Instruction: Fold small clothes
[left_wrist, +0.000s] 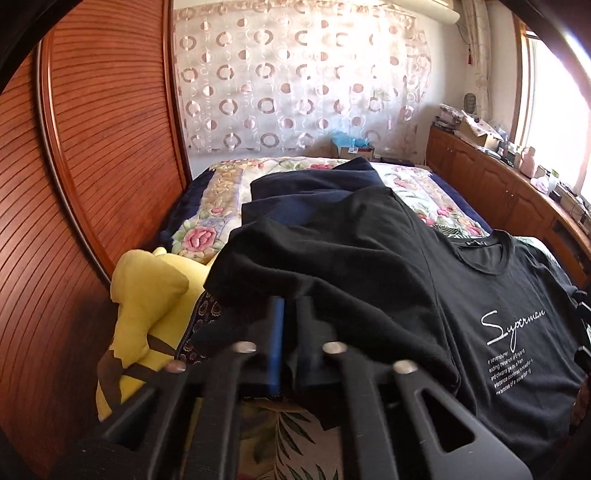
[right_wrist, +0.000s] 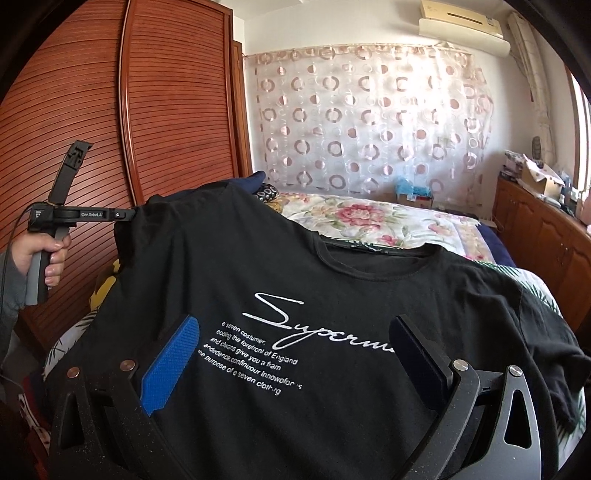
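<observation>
You have: one black T-shirt (right_wrist: 295, 280), one navy garment (left_wrist: 314, 184), one yellow plush toy (left_wrist: 147, 295), one floral quilt (right_wrist: 369, 221), two grippers (left_wrist: 290, 306) (right_wrist: 295, 332), one air conditioner (right_wrist: 461, 22).

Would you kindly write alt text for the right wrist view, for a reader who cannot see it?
A black T-shirt with white "Superman" script lies on a floral bed, framed by the open right tool. At left, a hand holds the left tool, shut on the shirt's sleeve, before a wooden wardrobe.
</observation>
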